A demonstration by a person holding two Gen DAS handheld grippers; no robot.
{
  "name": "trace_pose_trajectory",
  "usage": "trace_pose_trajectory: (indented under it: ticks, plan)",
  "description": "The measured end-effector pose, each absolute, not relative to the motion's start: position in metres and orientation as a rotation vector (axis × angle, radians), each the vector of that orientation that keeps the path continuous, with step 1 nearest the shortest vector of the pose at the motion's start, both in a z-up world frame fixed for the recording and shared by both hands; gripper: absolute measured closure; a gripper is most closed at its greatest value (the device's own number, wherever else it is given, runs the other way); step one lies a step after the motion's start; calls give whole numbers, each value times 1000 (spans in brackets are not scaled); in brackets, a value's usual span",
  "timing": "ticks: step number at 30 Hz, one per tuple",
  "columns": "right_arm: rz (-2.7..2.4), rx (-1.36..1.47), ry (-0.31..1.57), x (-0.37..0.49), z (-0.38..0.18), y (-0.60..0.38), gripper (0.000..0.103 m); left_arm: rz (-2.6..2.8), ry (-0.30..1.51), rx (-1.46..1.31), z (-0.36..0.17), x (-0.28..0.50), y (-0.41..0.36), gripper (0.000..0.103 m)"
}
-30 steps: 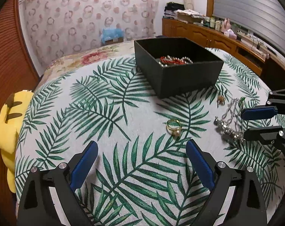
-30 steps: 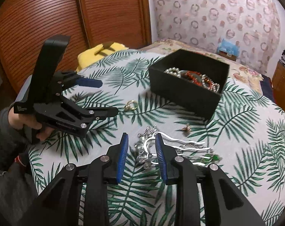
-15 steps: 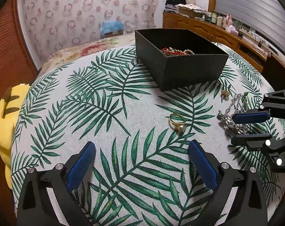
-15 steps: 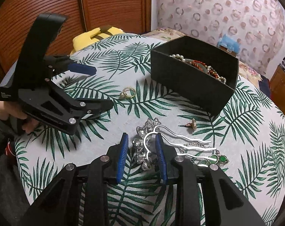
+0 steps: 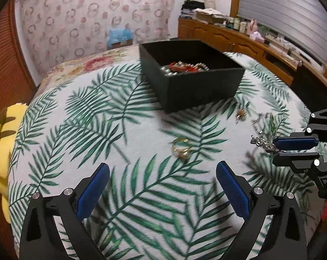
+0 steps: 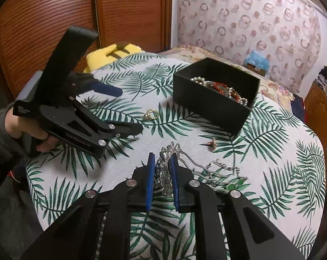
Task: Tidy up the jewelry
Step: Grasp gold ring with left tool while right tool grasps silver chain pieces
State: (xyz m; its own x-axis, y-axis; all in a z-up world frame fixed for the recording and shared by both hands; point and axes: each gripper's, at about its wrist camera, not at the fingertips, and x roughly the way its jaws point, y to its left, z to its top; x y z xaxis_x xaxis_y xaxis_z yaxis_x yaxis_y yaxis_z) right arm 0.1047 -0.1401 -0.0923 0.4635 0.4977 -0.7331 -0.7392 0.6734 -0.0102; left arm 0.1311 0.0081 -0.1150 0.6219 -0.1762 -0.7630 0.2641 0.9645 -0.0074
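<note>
Since a second ago the right gripper [image 6: 162, 162] has pushed forward over the silver hairpin [image 6: 166, 169], and its blue pads, which stood well apart then, are now narrowing in. The jaws are closing as we watch, with the ornate silver head of the hairpin squarely between them; whether the pads are pressing on it yet, I cannot tell. The hairpin's long prongs trail off to the right across the leaf-print cloth [image 6: 271, 151], ending by a small green charm [image 6: 235, 184].

Over on the left, the left gripper [image 5: 162, 178] hangs above the cloth with its jaws spread wide and nothing between them. A hand [image 6: 22, 127] grips its handle at the left edge of the right wrist view. The gold ring [image 5: 180, 148] with its pearl lies on the cloth just ahead of those open jaws, untouched.

Further back sits the black box [image 6: 213, 108], open on top, with beads [image 6: 224, 88] in silver and red heaped inside. A small earring [image 6: 212, 143] lies on the cloth between the box and the hairpin. A yellow plush [image 5: 1, 138] peeks over the table's left edge.
</note>
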Motion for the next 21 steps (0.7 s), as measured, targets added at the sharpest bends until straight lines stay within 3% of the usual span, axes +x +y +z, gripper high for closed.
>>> trace_pose_trajectory:
  ticks: [2,8,12,14,21]
  plan:
    - [772,-342,757,105,-87,-144,88,-269,858,107,-113,133,3,24]
    - [757,-322,716,107,-71,-151,90,-287,874,104,-115,141,-5,55]
    - [749,-322,692,108,-63,-152,93,-290,868,104,-116,141,-5,69]
    - [751,-306,684,112,-57,-154,94,-300,870,93,-116,141,-4,88]
    - [759,-250,677,128,-44,-159,94,-311,842,69,-109,139,-4,87]
